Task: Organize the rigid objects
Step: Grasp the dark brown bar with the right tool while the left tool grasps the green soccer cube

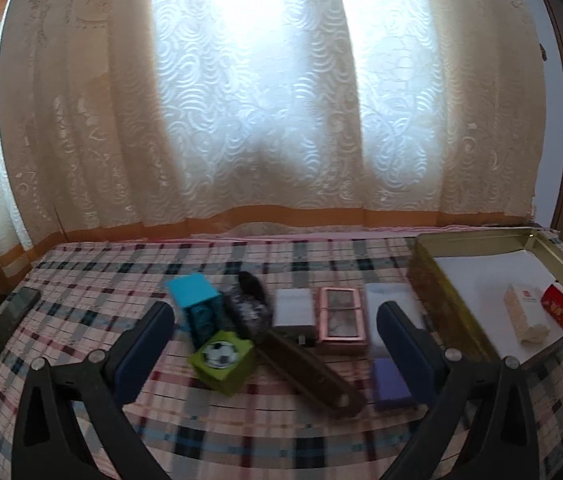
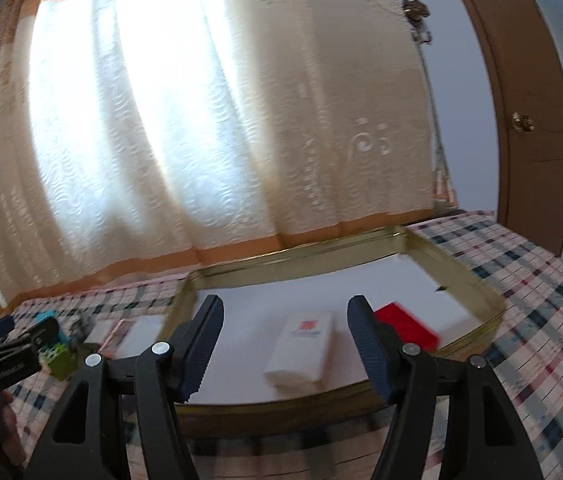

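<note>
Backlit curtain glare, blurred fisheye edges

Looking forward along the left gripper, jaws spread wide with nothing between them, above a plaid cloth. Clustered ahead: blue cube, green cube with a football print, dark furry item, long brown case, white box, pink-framed box, purple block just beside the right finger. At far left, a dark phone. At right, a gold tin tray holding a white packet and red box. Behind, backlit lace curtains.
</note>
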The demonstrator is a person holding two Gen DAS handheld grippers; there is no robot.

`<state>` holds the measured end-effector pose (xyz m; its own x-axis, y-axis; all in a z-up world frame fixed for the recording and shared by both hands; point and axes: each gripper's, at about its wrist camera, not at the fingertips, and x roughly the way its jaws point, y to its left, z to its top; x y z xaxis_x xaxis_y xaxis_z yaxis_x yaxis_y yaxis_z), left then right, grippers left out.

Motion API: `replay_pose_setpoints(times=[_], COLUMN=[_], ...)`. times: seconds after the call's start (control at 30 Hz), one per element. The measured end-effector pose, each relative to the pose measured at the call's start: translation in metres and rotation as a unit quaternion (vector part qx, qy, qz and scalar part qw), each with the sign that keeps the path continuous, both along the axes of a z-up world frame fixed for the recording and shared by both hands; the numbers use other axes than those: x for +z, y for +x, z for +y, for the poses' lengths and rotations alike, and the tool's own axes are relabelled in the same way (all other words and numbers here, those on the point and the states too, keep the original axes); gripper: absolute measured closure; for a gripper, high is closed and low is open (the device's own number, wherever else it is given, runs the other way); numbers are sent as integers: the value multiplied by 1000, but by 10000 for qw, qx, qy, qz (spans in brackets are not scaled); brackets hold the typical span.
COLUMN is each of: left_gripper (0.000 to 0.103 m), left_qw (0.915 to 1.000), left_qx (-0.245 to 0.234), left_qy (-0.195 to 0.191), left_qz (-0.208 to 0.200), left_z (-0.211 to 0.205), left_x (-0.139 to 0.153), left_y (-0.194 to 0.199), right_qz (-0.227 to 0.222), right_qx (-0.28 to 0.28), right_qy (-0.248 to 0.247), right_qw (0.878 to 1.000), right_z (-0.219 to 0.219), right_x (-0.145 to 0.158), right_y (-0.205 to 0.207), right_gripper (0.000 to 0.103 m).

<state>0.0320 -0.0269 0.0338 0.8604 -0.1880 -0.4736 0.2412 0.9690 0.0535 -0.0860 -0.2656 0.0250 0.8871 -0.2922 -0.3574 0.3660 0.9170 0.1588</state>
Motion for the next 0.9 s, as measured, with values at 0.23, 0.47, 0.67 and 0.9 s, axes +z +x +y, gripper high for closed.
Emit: replay_pose_setpoints(times=[0.23,0.47,0.67,0.9], left_gripper=[0,0,0,0], left_qw=[9988,9952,9893,9838], left_qx=[479,952,1354,1705], left_qy=[14,-67,-105,-62], left_qz=[94,209,526,557], left_z=[38,77,101,120], left_x=[-1,-1,-7,-8], left_y=[16,32,47,52], right_qz=[275,716,956,1393], right_qx=[548,1235,1830,2397], right_qy=[90,263,350,365], right_qw=[9981,9894,9778,9601], right_z=[37,78,123,152], right_x=[-6,-18,-23,-33], right_y=[16,40,59,98], right_gripper=[44,64,65,65])
